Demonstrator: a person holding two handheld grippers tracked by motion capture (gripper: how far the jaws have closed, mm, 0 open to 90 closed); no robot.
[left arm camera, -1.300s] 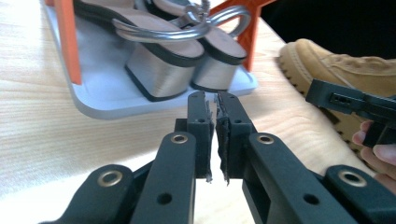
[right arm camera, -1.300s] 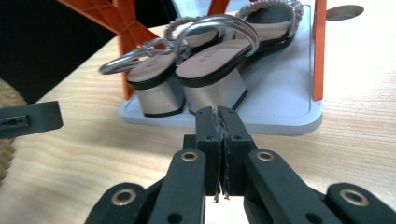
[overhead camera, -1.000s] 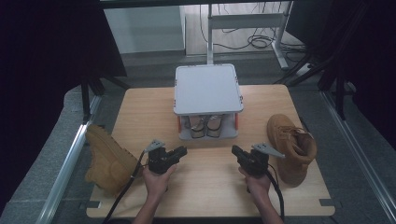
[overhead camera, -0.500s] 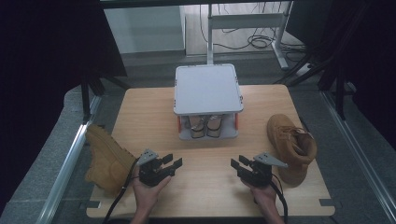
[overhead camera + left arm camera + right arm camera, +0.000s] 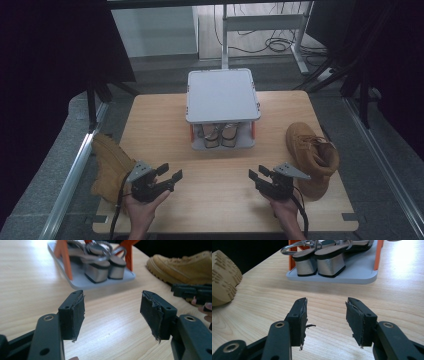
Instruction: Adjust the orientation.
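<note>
Setting: lab or test bay for recording handling work. Evidence: light wooden desk (image 5: 220, 160) inside dark curtain panels (image 5: 55, 45); metal frame rails (image 5: 70, 175) along both sides; grey floor; a white metal stand (image 5: 260, 22) behind with loose cables (image 5: 280, 45) on the floor; instrumented left claw (image 5: 167, 174) and right claw (image 5: 257, 175), each hand-held and trailing a cable.

Tan boots (image 5: 311, 157) are flanking the black grippers; ahead, silver-heeled sandals (image 5: 322, 262) are sitting in a grey, orange-posted rack (image 5: 222, 95).

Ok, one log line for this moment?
left gripper: open, empty | right gripper: open, empty | tan suede boots: on wooden table, untouched
</note>
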